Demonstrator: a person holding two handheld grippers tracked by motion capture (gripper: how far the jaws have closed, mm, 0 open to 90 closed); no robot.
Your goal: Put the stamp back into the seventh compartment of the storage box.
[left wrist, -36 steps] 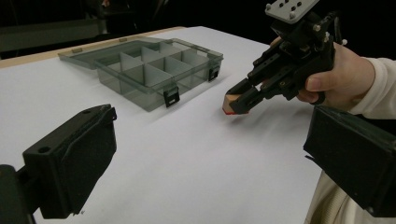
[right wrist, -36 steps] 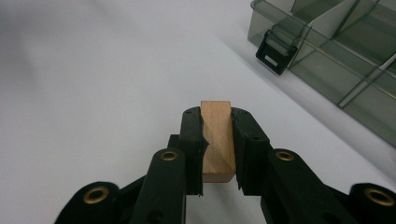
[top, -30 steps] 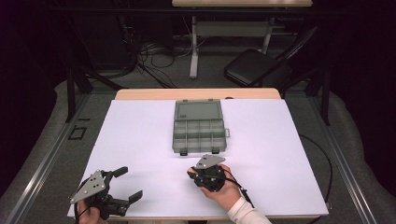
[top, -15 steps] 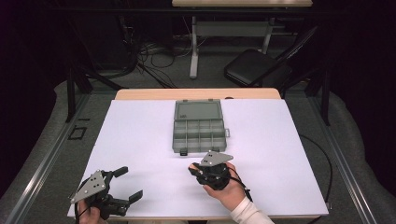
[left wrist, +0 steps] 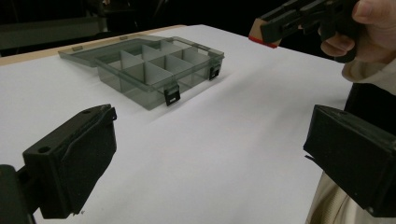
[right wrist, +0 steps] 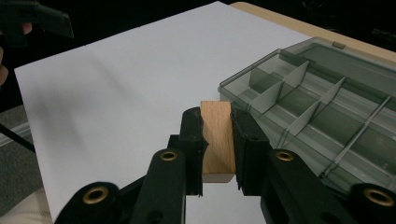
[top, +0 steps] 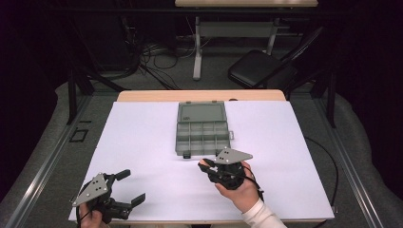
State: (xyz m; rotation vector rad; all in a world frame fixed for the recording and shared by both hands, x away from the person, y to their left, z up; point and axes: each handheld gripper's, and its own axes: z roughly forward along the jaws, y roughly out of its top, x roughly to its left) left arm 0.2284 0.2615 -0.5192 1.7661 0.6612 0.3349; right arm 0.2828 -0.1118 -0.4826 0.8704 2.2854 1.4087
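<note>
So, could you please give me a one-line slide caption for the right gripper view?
Right gripper clamps a small wooden block beside the open, grey compartment box on the white table.

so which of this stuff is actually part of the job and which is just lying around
In the job:
- small light wooden block, clamped in the right gripper
- open grey clear-plastic compartment box

Lying about:
- black folding chair behind the white-covered table
- cables on floor
- left gripper, open, idle
</note>
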